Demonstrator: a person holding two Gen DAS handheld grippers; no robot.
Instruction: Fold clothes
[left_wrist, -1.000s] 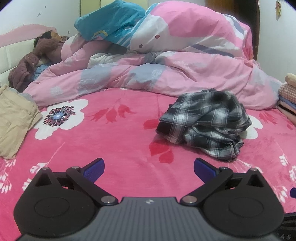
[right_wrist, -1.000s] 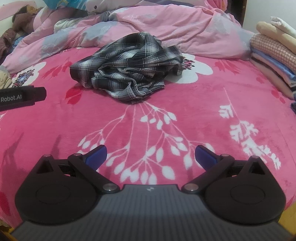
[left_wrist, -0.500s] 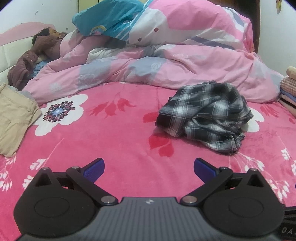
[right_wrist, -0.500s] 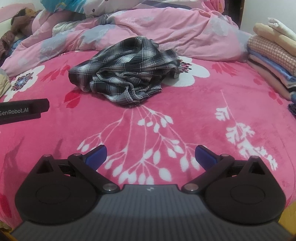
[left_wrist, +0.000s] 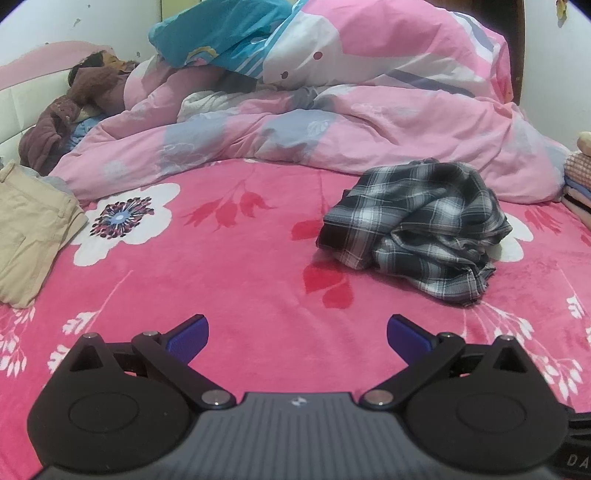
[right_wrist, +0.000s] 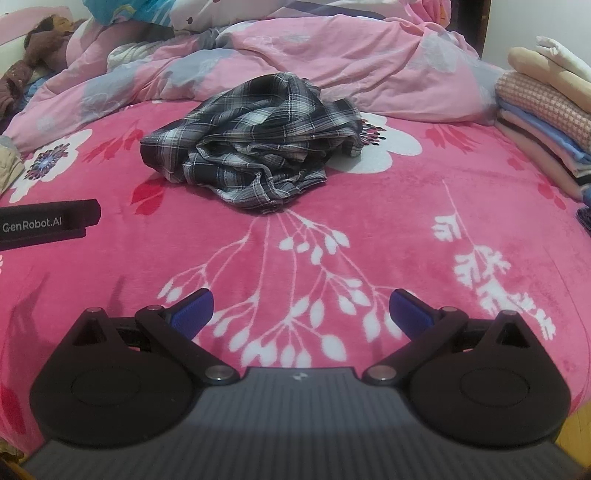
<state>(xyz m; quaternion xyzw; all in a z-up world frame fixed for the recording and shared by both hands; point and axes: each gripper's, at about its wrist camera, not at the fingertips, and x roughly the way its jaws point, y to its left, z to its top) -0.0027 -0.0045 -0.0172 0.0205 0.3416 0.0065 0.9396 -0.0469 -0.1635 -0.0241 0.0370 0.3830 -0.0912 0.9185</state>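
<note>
A crumpled black-and-white plaid shirt (left_wrist: 417, 229) lies in a heap on the pink flowered blanket (left_wrist: 240, 280); the right wrist view shows the same plaid shirt (right_wrist: 255, 144) ahead at centre. My left gripper (left_wrist: 297, 338) hovers open over the blanket, short of the shirt and to its left, with nothing between its blue fingers. My right gripper (right_wrist: 301, 314) is also open and empty, well back from the shirt. The left gripper's black body (right_wrist: 48, 223) shows at the left edge of the right wrist view.
A rumpled pink duvet (left_wrist: 332, 122) fills the far side of the bed. A stack of folded clothes (right_wrist: 543, 114) stands at the right edge. Beige trousers (left_wrist: 29, 229) lie at the left, and a brown garment (left_wrist: 66, 110) rests by the headboard.
Both grippers have tilted slightly, so the shirt sits a little higher in each view. In the right wrist view the left gripper's body has slid further into frame. Neither gripper's fingers have moved.
</note>
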